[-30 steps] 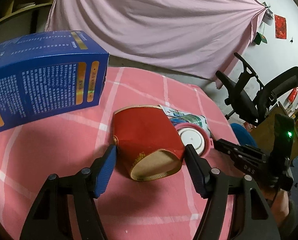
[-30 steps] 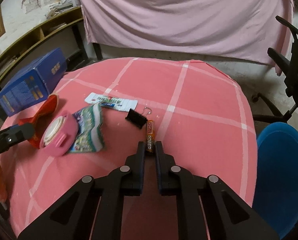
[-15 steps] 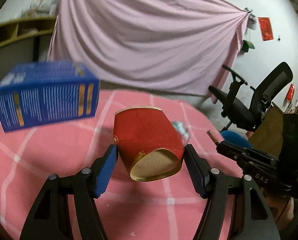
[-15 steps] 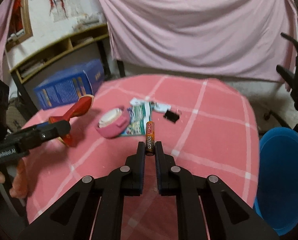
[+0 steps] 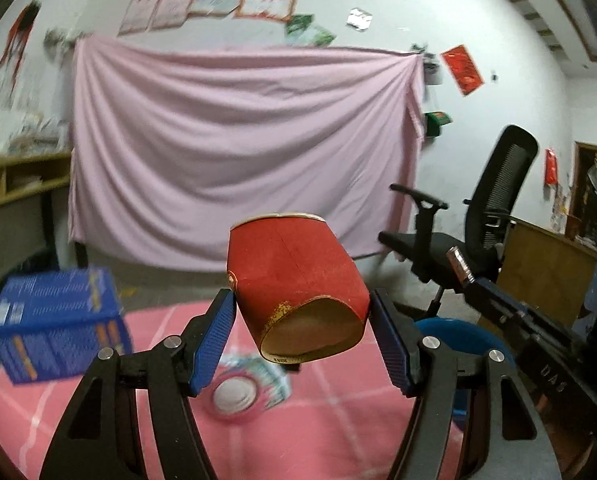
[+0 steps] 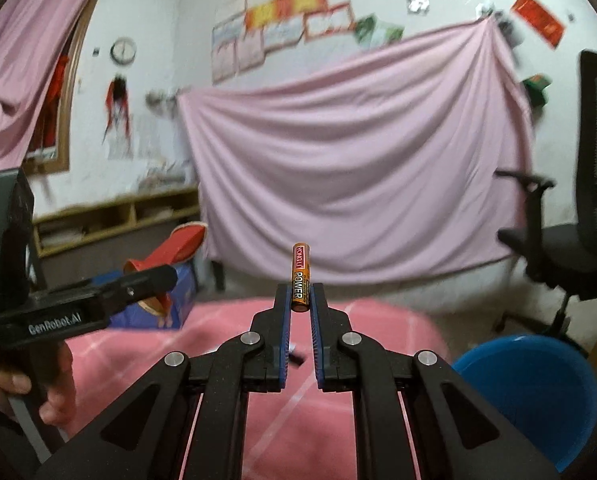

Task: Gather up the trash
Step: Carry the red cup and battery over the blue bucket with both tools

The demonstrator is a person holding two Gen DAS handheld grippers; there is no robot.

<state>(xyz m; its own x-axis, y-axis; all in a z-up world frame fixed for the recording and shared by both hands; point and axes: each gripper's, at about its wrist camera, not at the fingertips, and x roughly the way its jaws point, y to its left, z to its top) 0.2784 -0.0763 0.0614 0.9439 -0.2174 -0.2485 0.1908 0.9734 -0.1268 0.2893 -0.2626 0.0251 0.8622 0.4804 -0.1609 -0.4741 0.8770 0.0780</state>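
left gripper (image 5: 302, 330) half open, clamping crushed red paper cup (image 5: 294, 284) at sides, aloft over table: light, soft, crumples. right gripper (image 6: 300, 304) pinched on aa battery (image 6: 301, 276): stiff, slick, dense; near blue bin (image 6: 534, 396).

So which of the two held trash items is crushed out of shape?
The red paper cup in the left gripper: its mouth is squashed oval. The battery in the right gripper looks intact.
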